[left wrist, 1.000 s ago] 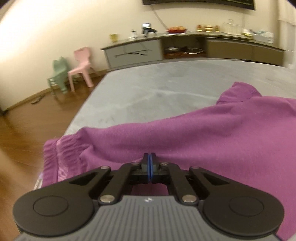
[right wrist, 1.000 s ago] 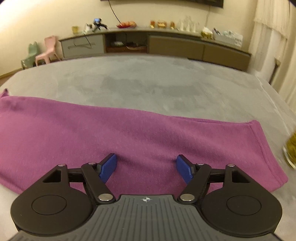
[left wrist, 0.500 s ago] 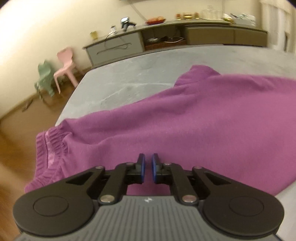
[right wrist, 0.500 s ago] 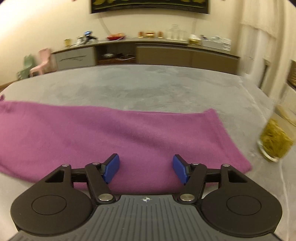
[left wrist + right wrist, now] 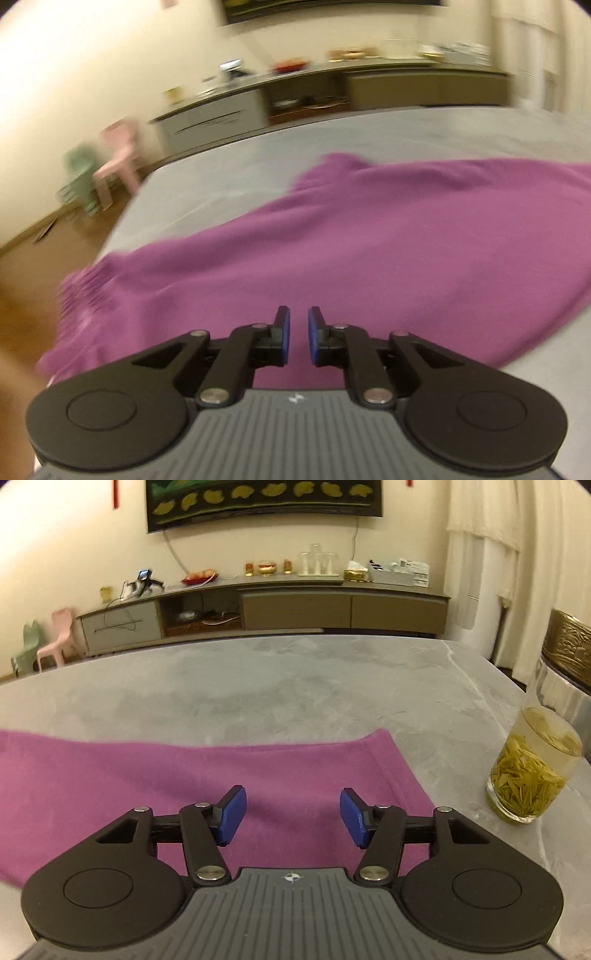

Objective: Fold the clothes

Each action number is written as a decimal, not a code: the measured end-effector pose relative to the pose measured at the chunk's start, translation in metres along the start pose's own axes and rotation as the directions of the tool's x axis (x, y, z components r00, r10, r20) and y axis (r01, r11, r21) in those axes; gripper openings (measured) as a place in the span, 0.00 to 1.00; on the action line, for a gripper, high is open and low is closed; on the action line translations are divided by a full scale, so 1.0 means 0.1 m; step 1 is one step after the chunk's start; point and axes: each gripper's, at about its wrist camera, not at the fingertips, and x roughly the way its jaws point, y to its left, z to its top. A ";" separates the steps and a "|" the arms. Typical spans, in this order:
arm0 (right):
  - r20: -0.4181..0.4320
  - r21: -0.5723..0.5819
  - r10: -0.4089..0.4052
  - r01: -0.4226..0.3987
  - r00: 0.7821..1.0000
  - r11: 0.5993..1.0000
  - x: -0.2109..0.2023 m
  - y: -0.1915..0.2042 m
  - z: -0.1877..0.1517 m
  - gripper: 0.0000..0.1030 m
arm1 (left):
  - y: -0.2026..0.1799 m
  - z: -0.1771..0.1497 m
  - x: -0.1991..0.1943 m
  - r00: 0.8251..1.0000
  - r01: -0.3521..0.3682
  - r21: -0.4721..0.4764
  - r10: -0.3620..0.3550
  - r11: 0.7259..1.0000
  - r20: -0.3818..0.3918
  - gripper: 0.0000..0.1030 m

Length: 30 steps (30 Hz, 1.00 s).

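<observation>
A purple knit garment (image 5: pixel 369 251) lies spread on the grey marble table (image 5: pixel 229 173). Its ribbed end (image 5: pixel 88 291) hangs at the table's left edge. My left gripper (image 5: pixel 296 332) is slightly open and empty, just above the garment's near edge. In the right wrist view the same garment (image 5: pixel 184 775) lies flat with its hemmed right end (image 5: pixel 391 760). My right gripper (image 5: pixel 290 818) is wide open and empty, above the garment near that end.
A glass of tea with leaves (image 5: pixel 532 771) stands on the table (image 5: pixel 295 679) right of the garment. A low sideboard (image 5: pixel 295 605) runs along the far wall. A pink chair (image 5: pixel 118 155) and a green chair (image 5: pixel 79 181) stand on the wood floor at left.
My left gripper has opened and let go of the garment, then drawn back. My right gripper stayed open and drew back to the right, bringing the glass into view.
</observation>
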 end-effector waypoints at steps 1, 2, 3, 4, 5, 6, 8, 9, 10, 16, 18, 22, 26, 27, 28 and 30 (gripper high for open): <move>-0.011 -0.014 -0.014 0.014 1.000 1.000 0.04 0.01 -0.04 0.59 | 0.13 -0.04 0.03 1.000 -0.018 -0.028 0.017 0.999 -0.020 0.12; -0.021 -0.027 -0.028 0.027 0.999 0.999 0.08 0.02 -0.08 0.59 | 0.25 -0.07 0.03 0.999 -0.037 -0.052 0.036 0.998 -0.026 0.12; -0.028 -0.022 -0.027 0.026 0.999 0.999 0.09 0.02 -0.04 0.59 | 0.37 -0.09 0.01 0.998 -0.058 -0.075 0.056 0.996 -0.023 0.12; -0.034 -0.016 -0.026 0.026 0.999 1.000 0.09 0.02 -0.01 0.59 | 0.50 -0.09 -0.03 0.997 -0.078 -0.113 0.077 0.991 -0.015 0.13; -0.026 0.011 -0.024 0.025 0.999 1.000 0.06 0.00 0.02 0.59 | 0.66 -0.09 -0.08 0.995 -0.097 -0.161 0.098 0.982 -0.004 0.13; -0.019 0.037 -0.023 0.024 1.000 0.999 0.03 -0.03 0.05 0.62 | 0.75 -0.07 -0.11 0.994 -0.105 -0.195 0.107 0.975 0.003 0.15; -0.027 0.061 -0.041 0.043 0.999 0.997 0.04 -0.11 0.04 0.73 | 0.88 -0.03 -0.15 0.994 -0.103 -0.247 0.109 0.964 0.010 0.16; -0.031 0.073 -0.050 0.052 0.998 0.996 0.05 -0.15 0.03 0.85 | 0.94 -0.01 -0.17 0.994 -0.102 -0.272 0.110 0.957 0.013 0.17; -0.035 0.085 -0.059 0.062 0.998 0.994 0.05 -0.19 0.02 0.87 | 1.00 0.01 -0.19 0.994 -0.101 -0.298 0.111 0.949 0.016 0.18; -0.061 0.155 -0.112 0.120 0.992 0.981 0.09 -0.44 -0.02 0.87 | 0.49 0.23 -0.29 0.997 -0.007 -0.208 0.022 0.978 0.069 0.25; -0.071 0.178 -0.129 0.140 0.989 0.974 0.10 -0.53 -0.04 0.87 | 0.26 0.32 -0.30 0.996 0.037 -0.172 -0.022 0.984 0.091 0.25; -0.079 0.184 -0.154 0.166 0.985 0.969 0.11 -0.61 -0.06 0.82 | -0.19 0.49 -0.33 0.985 0.124 -0.097 -0.111 0.988 0.131 0.27; -0.053 0.134 -0.107 0.113 0.993 0.985 0.08 -0.44 -0.03 0.25 | -0.54 0.60 -0.29 0.973 0.188 -0.041 -0.180 0.981 0.143 0.27; -0.046 0.124 -0.093 0.098 0.995 0.987 0.06 -0.39 -0.02 0.22 | -0.61 0.62 -0.28 0.970 0.202 -0.038 -0.195 0.979 0.145 0.27; -0.024 0.084 -0.110 0.112 0.994 0.990 0.04 -0.31 -0.02 0.21 | -0.67 0.64 -0.27 0.966 0.219 -0.039 -0.212 0.975 0.147 0.27; 0.053 0.006 -0.119 0.119 0.991 0.993 -0.09 -0.10 0.01 0.21 | -0.78 0.68 -0.27 0.956 0.259 -0.050 -0.249 0.965 0.154 0.27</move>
